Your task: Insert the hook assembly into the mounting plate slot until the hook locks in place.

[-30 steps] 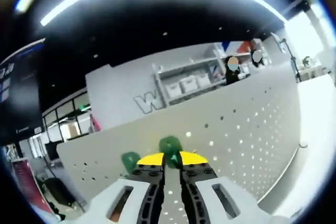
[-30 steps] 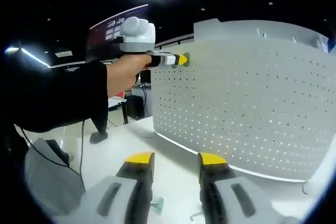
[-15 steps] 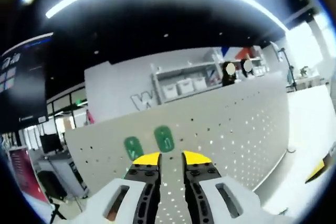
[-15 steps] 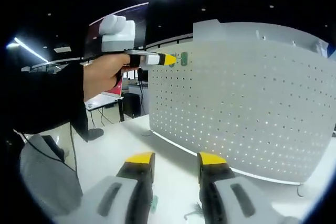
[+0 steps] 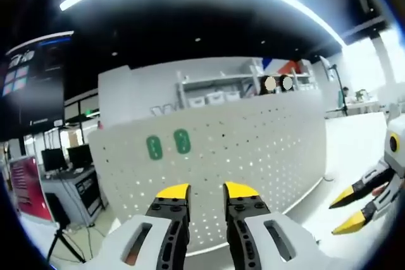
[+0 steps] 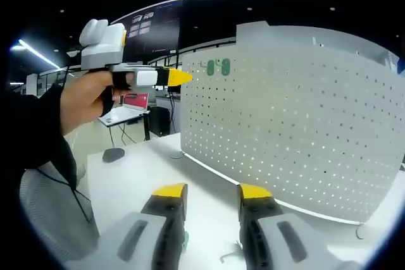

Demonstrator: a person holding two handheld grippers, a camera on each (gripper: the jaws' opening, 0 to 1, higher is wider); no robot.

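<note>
Holding my left gripper (image 5: 199,189) clear of the white perforated mounting plate (image 5: 266,150), jaws parted with nothing between them. In the left gripper view the two green hooks (image 5: 168,145) sit side by side near the plate's upper corner, at about 11 o'clock from my jaw tips, apart from them, upright against the plate face. Whether they are locked in I cannot tell.

My right gripper (image 6: 211,191) hangs low over the white table (image 6: 126,175), jaws spread, empty. In the right gripper view the same green hooks (image 6: 219,66) show at about 12 o'clock, high on the mounting plate (image 6: 304,124), well apart from my tips. The left gripper (image 6: 180,78) comes in at 10 o'clock, held in my hand (image 6: 88,96), its yellow tips just beside the plate's edge and near the hooks, not touching them. In the left gripper view the right gripper (image 5: 347,209) enters at 3 o'clock, yellow tips apart.

Writing: pale lettering on the wall behind the plate in the left gripper view is mostly hidden, unreadable. A dark screen (image 6: 149,26) carries small text too blurred to read.

Containers: a shelf (image 5: 215,90) behind the plate holds white bins (image 5: 212,98); contents not visible.

Small pale bits lie on the table between my right jaws, too small to tell.
</note>
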